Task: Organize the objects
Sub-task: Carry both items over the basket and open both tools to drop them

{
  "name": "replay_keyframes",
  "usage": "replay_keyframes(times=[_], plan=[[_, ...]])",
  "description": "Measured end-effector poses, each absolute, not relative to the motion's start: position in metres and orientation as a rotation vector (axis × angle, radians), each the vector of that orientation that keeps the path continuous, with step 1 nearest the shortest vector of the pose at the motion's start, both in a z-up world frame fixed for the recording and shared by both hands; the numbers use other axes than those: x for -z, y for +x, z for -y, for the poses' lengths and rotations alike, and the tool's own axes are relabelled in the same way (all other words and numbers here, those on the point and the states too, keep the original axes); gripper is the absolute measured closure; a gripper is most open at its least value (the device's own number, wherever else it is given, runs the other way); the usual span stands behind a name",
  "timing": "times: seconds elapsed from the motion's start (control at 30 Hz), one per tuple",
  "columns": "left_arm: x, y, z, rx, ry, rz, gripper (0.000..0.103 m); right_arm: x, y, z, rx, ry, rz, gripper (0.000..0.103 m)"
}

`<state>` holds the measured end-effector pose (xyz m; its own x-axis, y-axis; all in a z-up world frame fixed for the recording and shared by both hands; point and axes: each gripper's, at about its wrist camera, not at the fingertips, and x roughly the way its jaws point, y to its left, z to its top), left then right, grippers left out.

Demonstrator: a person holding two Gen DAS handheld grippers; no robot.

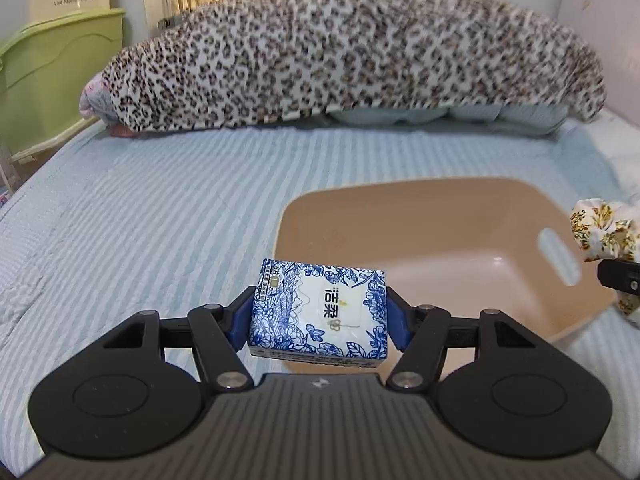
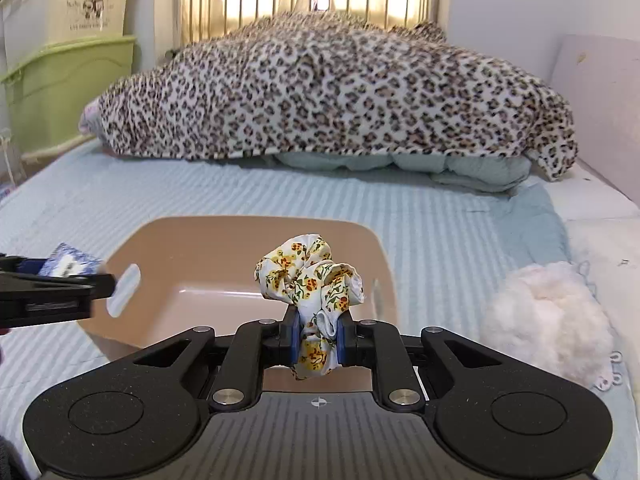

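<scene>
My left gripper [image 1: 318,322] is shut on a blue-and-white floral tissue pack [image 1: 320,312], held above the bed at the near left edge of a beige plastic basin [image 1: 440,216]. My right gripper [image 2: 318,340] is shut on a white scrunchie with yellow flowers [image 2: 312,280], held over the near rim of the same basin [image 2: 224,240]. The scrunchie shows at the right edge of the left wrist view [image 1: 604,236]. The tissue pack [image 2: 70,262] and the left gripper [image 2: 52,284] show at the left of the right wrist view. The basin looks empty inside.
The basin sits on a light blue striped bedspread [image 1: 140,208]. A leopard-print blanket [image 2: 328,88] is heaped at the head of the bed. A fluffy white item [image 2: 548,320] lies to the right. Green and cream storage bins [image 2: 68,80] stand at the left.
</scene>
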<state>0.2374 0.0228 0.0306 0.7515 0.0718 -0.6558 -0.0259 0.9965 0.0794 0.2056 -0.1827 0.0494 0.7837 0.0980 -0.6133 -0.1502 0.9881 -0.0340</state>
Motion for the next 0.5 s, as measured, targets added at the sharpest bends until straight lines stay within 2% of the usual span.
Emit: replay_keyframes(times=[0.2, 0.43, 0.5], plan=[[-0.012, 0.258, -0.011, -0.094, 0.171, -0.722, 0.037, -0.018, 0.243, 0.176, -0.119, -0.109, -0.745, 0.088], [-0.016, 0.26, -0.017, -0.074, 0.129, -0.731, 0.037, 0.006, 0.257, 0.182, -0.098, -0.057, -0.82, 0.086], [-0.02, 0.256, -0.014, -0.071, 0.122, -0.724, 0.037, 0.002, 0.252, 0.183, -0.092, -0.065, -0.805, 0.07]])
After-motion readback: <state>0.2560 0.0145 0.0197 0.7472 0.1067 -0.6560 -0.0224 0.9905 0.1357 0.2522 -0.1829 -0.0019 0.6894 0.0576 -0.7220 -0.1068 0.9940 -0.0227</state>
